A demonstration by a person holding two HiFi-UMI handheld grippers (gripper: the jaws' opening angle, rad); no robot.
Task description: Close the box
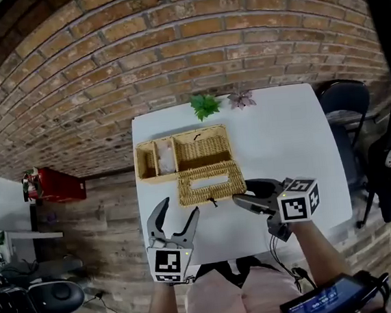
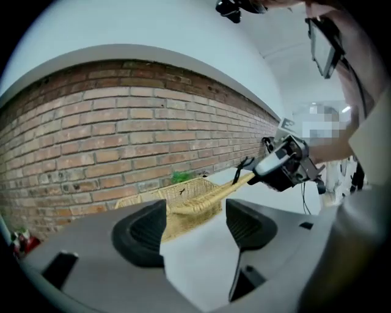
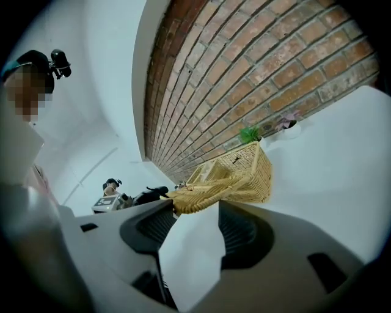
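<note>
Nearest, low in the head view: left gripper (image 1: 180, 207), jaws spread wide with nothing between them, just short of the near left corner of the lid (image 1: 210, 183). Right gripper (image 1: 241, 190) likewise parted and empty, tips just off the lid's right end, so probably the closer of the two. Wicker box (image 1: 193, 149) open on the white table (image 1: 290, 136), lid folded out toward the person, long axis left to right, hinge along the far edge; likely needs lifting at the near edge and swinging away.
</note>
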